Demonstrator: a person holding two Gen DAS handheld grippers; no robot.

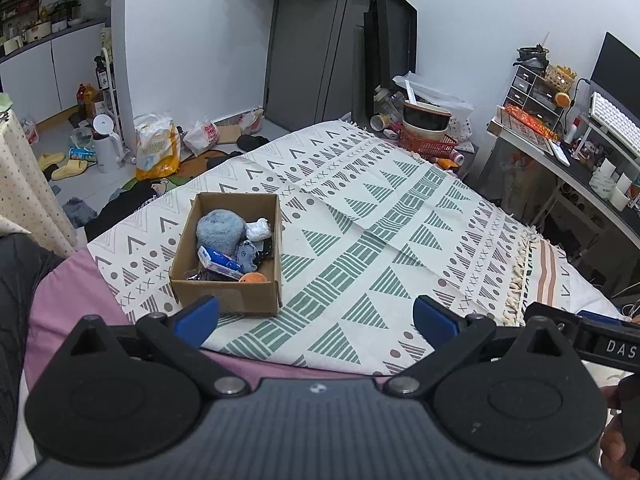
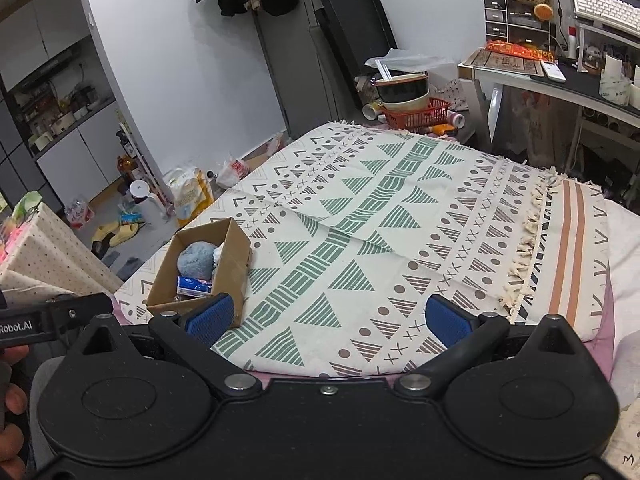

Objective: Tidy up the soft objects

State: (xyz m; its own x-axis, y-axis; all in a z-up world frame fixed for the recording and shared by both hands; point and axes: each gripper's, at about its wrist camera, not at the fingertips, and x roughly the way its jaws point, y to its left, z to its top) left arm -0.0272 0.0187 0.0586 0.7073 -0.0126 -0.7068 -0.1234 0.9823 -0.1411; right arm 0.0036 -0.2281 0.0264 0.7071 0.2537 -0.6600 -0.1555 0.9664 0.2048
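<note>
A brown cardboard box [image 1: 224, 292] stands on the patterned blanket [image 1: 380, 216] at the left. Inside it lie a fluffy blue-grey ball [image 1: 220, 230], a white sock [image 1: 258, 229], a blue and white tissue pack [image 1: 218, 260], dark cloth and an orange ball [image 1: 253, 279]. My left gripper [image 1: 316, 318] is open and empty, just in front of the box. In the right wrist view the box [image 2: 236, 264] sits at the left with the fluffy ball [image 2: 196, 260] and tissue pack [image 2: 194, 285] showing. My right gripper [image 2: 330, 320] is open and empty, to the right of the box.
A red basket with stacked bowls [image 1: 426, 128] stands past the blanket's far edge. A desk with a keyboard and boxes [image 1: 560, 136] is at the right. Bags, slippers and a white kettle [image 1: 106, 144] litter the floor at the left. A spotted cloth [image 2: 40, 256] hangs at the left.
</note>
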